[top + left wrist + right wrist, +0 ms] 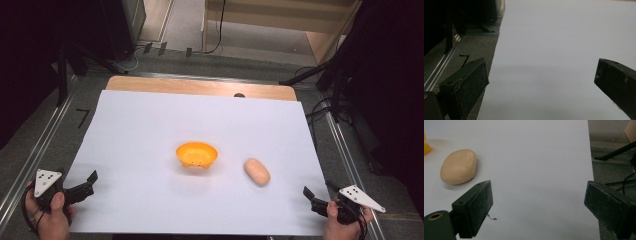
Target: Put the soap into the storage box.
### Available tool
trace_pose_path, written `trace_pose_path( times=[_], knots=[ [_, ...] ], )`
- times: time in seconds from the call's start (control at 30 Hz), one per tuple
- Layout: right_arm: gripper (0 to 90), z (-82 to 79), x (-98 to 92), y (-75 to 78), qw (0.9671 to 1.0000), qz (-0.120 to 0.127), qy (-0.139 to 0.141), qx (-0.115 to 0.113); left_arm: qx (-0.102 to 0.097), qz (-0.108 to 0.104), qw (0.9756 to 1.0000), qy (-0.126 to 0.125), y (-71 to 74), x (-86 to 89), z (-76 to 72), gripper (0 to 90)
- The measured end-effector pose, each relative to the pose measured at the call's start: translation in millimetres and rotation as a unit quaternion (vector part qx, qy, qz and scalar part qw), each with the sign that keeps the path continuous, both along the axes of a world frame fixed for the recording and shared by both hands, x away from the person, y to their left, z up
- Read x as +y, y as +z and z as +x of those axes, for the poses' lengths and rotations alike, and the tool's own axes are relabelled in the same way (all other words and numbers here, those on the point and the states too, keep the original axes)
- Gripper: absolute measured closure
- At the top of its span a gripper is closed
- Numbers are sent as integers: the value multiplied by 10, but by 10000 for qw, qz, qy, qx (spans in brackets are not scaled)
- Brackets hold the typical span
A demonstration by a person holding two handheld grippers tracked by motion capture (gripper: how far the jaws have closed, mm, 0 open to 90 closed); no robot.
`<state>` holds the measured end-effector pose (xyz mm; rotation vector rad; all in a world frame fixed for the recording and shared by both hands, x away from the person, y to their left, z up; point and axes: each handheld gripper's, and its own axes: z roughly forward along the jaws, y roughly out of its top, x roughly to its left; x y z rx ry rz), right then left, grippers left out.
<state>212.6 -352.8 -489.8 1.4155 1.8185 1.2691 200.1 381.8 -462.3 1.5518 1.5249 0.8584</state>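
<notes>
Right gripper view: beige bread roll [458, 166] on the white sheet [536, 157], ahead-left of right gripper's [537, 212] wide-apart, empty fingers [474, 207].

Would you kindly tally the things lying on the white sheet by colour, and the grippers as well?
Orange: 1, the orange bowl.
Beige: 1, the beige oval bread roll.
Black: 2, the left gripper and the right gripper, both open and empty.
Total: 4, on or beside the white sheet.
</notes>
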Motion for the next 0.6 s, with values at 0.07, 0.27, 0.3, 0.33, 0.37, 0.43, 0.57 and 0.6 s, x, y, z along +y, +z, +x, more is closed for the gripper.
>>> trace_pose_path(
  times=[0.07, 0.27, 0.3, 0.33, 0.37, 0.43, 0.57, 0.6],
  knots=[
    [44, 6, 4, 5, 10000, -31, 11, 28, 2, 4, 10000, 6, -1, -3, 3, 0],
    [0, 43, 6, 22, 9997, -13, 55, 247, 21, -6, 10000, 7, -1, 4, 7, 0],
    [0, 48, 11, 27, 9996, -26, 75, 279, 16, -11, 10000, 8, -1, 3, 7, 0],
    [0, 54, 18, 30, 9994, -68, 120, 315, 11, -17, 10000, 4, -1, 2, 6, 0],
    [0, 58, 32, 37, 9992, -101, 140, 366, 4, -22, 10000, -4, -1, 3, 5, 0],
    [0, 68, 59, 62, 9987, -207, 205, 426, -3, -28, 10000, -32, -1, 4, 3, 0],
    [0, 95, 122, 118, 9979, -207, 351, 499, 0, -24, 10000, -51, 1, 4, 0, 0],
    [0, 108, 134, 127, 9978, -163, 366, 538, 1, -22, 10000, -50, 1, 5, -1, 0]
  ],
)
